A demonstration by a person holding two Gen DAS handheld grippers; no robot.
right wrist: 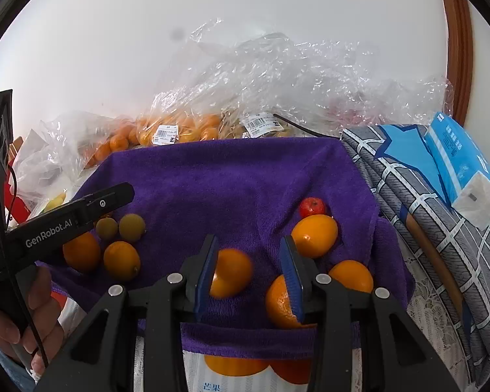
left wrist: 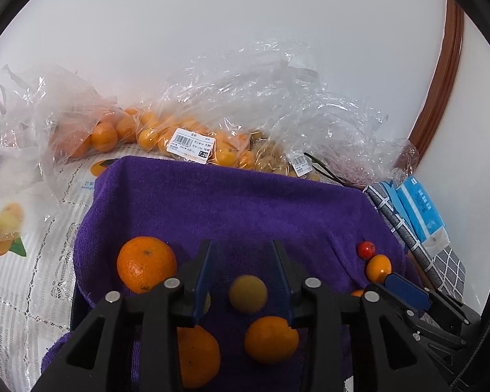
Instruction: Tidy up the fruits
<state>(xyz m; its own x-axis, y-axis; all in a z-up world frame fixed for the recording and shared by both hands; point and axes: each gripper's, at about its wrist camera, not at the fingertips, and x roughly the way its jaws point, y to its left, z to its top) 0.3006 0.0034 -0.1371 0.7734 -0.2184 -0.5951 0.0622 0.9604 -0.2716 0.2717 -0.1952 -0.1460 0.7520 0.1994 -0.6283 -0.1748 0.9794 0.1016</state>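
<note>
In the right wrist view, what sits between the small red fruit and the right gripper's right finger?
One oval orange fruit, directly below the small red fruit and just above the right gripper finger's tip, on the purple towel. The right wrist view shows it.

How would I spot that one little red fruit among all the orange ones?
Find the purple towel spread in front of the bagged fruit. Near its right edge, just behind a large orange fruit, sits the small red fruit. It is the only red one, and smaller than its orange neighbours.

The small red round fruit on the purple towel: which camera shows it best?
The right wrist view: the small red round fruit sits near mid-frame, large and unobstructed on the purple towel. The left wrist view shows it smaller, near the right edge.
</note>
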